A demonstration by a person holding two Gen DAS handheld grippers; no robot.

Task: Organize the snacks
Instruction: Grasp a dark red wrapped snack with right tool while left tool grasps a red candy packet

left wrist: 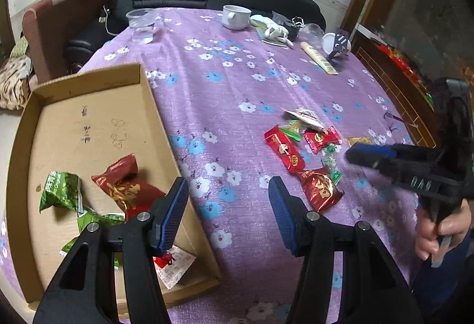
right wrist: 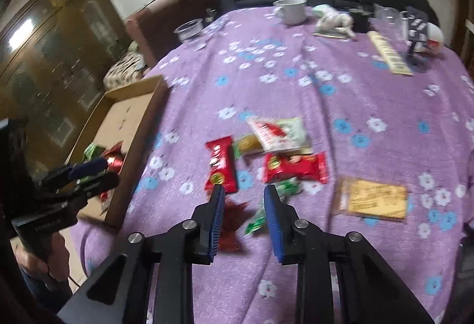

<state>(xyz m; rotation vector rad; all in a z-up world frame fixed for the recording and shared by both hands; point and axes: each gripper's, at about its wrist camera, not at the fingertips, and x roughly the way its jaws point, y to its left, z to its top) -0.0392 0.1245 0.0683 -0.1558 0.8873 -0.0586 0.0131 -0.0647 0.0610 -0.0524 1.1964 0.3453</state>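
Snacks (right wrist: 293, 170) scattered on counter (right wrist: 355, 104) right of cardboard tray (left wrist: 148, 104); some inside tray. Left hand-held gripper (left wrist: 228, 205) released beside tray, empty. Right hand-held gripper (right wrist: 243, 214) released over snacks, gripping nothing.

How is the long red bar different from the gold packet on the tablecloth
The red bar is narrow, bright red and lies in the snack cluster, beside other wrappers. The gold packet is wider, flat, yellowish tan with a clear edge, and lies apart to the right of the cluster. The bar runs roughly away from the camera; the packet lies crosswise. Both rest on the purple tablecloth, outside the box.
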